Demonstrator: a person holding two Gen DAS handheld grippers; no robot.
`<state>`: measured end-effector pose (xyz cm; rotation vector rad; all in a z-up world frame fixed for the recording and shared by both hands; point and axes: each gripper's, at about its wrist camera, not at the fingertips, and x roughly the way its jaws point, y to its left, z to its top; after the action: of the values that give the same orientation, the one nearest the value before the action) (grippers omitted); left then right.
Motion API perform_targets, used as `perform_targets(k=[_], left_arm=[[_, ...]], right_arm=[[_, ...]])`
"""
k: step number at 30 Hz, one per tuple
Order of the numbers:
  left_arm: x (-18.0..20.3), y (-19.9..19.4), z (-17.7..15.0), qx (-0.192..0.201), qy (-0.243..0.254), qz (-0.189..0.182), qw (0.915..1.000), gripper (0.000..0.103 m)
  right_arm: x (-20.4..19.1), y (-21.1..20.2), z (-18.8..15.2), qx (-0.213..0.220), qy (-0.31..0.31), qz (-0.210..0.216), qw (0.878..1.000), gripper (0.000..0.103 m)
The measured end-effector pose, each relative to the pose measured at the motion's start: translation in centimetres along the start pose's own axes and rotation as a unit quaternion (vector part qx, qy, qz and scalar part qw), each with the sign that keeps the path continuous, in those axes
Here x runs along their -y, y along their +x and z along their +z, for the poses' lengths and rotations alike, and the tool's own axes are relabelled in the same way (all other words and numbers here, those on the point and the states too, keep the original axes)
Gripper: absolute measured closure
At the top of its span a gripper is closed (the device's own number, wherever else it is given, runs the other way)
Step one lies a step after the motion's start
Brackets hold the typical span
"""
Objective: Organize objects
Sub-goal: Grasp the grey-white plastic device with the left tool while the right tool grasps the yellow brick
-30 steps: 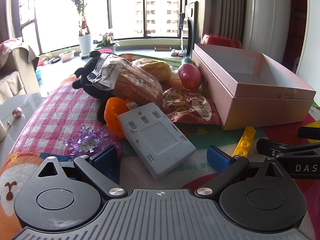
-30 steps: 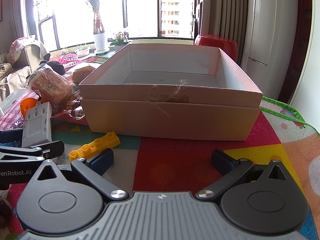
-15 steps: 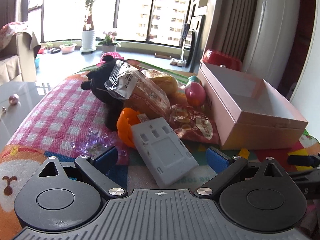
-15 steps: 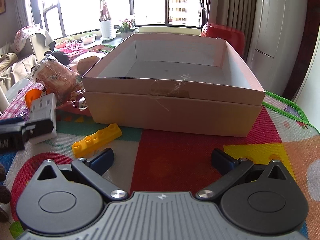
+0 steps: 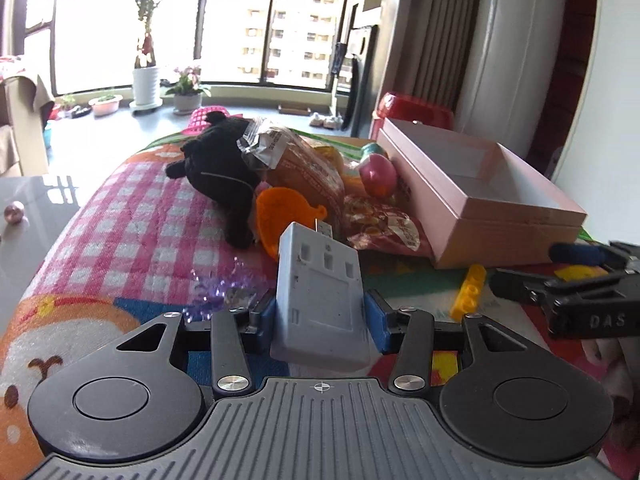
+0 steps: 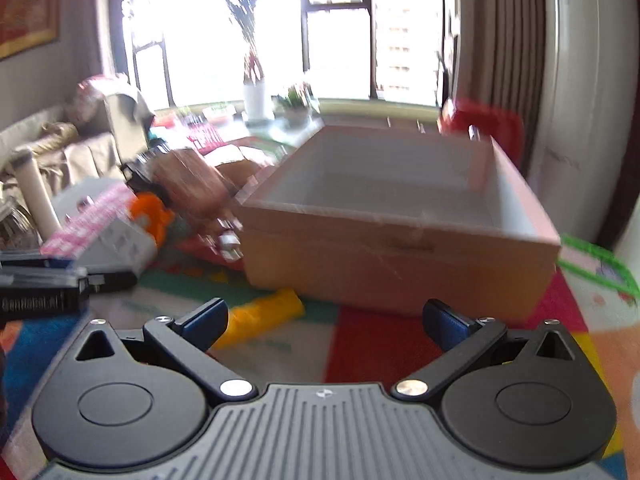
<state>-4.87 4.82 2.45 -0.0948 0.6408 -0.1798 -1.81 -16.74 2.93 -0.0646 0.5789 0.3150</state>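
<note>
Left gripper (image 5: 320,316) has just closed on grey plastic block (image 5: 320,292), lifted off mat; right gripper (image 6: 324,320) wide open before pink box (image 6: 400,248).

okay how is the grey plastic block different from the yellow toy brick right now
The grey plastic block is broad, flat and clamped in the left gripper, whose jaws have just been closing; the yellow toy brick is thin, studded and lies loose on the mat beside the pink box. Both are hard plastic.

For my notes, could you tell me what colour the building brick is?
Yellow brick, clearest in the left wrist view.
</note>
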Motion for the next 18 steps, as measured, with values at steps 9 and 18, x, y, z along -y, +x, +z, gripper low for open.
perform_targets(k=[9, 18], left_arm=[[-1.7, -3.4, -1.0, -0.006, -0.01, -0.026, 0.9996, 0.052], [1.3, -4.6, 1.3, 0.014, 0.025, -0.065, 0.9975, 0.052]], right_arm=[[-2.5, 3.4, 1.3, -0.078, -0.093, 0.103, 0.987, 0.017], [-1.6, -2.7, 1.3, -0.04, -0.085, 0.104, 0.99, 0.04]])
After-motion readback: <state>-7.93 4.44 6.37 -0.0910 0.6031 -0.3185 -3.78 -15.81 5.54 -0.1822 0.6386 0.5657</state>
